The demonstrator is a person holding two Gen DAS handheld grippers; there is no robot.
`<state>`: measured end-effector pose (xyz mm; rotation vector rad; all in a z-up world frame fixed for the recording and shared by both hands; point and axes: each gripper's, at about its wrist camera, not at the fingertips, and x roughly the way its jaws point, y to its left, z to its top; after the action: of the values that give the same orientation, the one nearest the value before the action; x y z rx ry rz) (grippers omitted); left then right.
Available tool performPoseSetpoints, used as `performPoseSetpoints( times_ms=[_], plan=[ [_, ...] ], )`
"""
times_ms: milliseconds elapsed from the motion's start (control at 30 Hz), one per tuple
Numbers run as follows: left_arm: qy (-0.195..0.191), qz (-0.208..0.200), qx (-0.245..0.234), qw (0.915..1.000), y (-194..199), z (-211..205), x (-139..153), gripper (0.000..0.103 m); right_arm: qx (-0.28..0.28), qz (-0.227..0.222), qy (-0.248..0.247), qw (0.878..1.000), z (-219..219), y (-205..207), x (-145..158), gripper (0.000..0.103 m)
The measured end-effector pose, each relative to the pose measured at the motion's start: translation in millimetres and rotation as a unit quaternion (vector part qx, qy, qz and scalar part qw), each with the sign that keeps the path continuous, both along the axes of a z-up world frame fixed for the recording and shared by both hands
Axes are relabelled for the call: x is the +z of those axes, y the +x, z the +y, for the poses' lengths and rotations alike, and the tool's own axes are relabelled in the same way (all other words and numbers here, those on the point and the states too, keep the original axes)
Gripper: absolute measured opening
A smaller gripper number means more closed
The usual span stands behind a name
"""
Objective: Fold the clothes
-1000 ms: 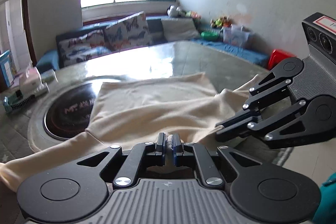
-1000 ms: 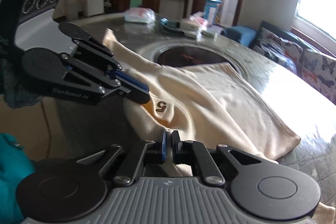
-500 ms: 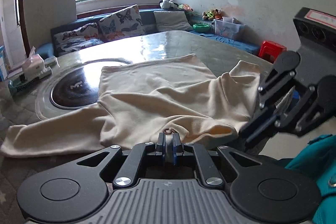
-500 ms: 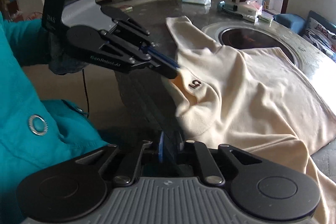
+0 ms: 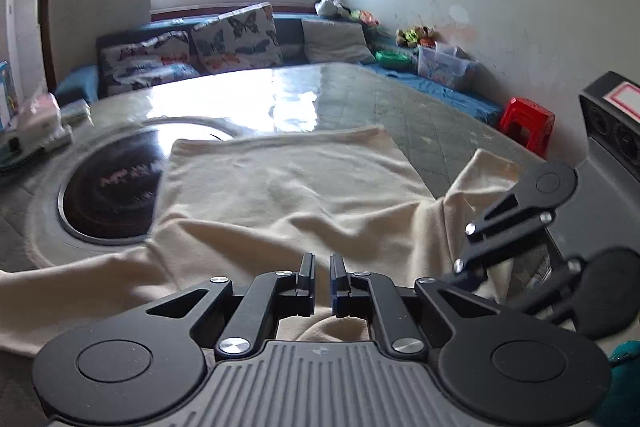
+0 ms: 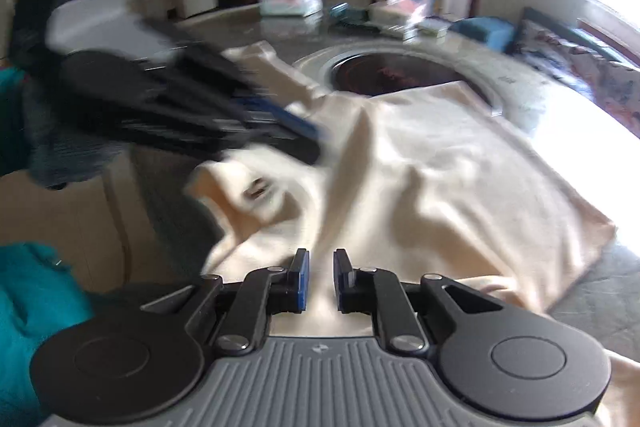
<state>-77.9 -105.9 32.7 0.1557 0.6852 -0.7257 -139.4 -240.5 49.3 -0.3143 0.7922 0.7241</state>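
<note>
A cream-coloured long-sleeved cotton top (image 5: 280, 195) lies spread across the round grey stone desk (image 5: 360, 95), its far hem flat and its near part rumpled into soft ridges. Part of it covers the edge of the dark circular glass hob (image 5: 108, 195) set into the middle of the desk, and one sleeve trails off to the left along the near rim. In the right wrist view a small dark label on the garment shows near the desk's edge, blurred.

The left gripper (image 5: 322, 281) hovers low over the near edge of the top. Its jaws stand a narrow slit apart, with cream cloth visible through the gap and below it; the pads do not appear to pinch any fold. In the right wrist view this same gripper is a dark blurred shape on the left, its blue-edged tips over the garment's collar area.

The right gripper (image 6: 320, 281) also sits low over the cloth, jaws slightly parted with pale fabric showing behind the gap and nothing clamped between the blue pads. In the left wrist view it appears at the right, its tips against the raised right-hand fold of the top.

A teal sleeve (image 6: 28, 307) fills the lower left corner. A sofa with butterfly-print cushions (image 5: 236, 39) stands behind the desk, under the bright window.
</note>
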Motion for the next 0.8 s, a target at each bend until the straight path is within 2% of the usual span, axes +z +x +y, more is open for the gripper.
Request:
performPoseSetpoints(
  times_ms=[133,267,433,500,600,733,800],
  plan=[
    [0.034,0.023,-0.014,0.9991,-2,-1,-20,0.008,0.021,0.011,0.006,1.0,-1,-1,-1,0.011],
    [0.035,0.025,-0.02,0.9989,-11,10,-19,0.008,0.0,0.015,0.033,0.999,-21,9,11,0.015],
    [0.038,0.027,-0.03,0.9985,-15,17,-16,0.008,-0.108,-0.016,0.031,0.994,-59,42,22,0.021],
    [0.037,0.03,-0.03,0.9984,-17,20,-15,0.008,-0.166,-0.025,0.027,0.986,-80,61,21,0.026],
    [0.041,0.034,-0.034,0.998,-16,20,-12,0.008,-0.244,-0.024,0.029,0.969,-109,89,17,0.027],
    [0.039,0.026,-0.028,0.9985,-11,21,-4,0.009,-0.309,-0.01,0.041,0.95,-142,124,3,0.028],
    [0.034,0.022,-0.019,0.999,-6,22,1,0.009,-0.322,-0.004,0.045,0.946,-151,135,-2,0.028]
  ],
)
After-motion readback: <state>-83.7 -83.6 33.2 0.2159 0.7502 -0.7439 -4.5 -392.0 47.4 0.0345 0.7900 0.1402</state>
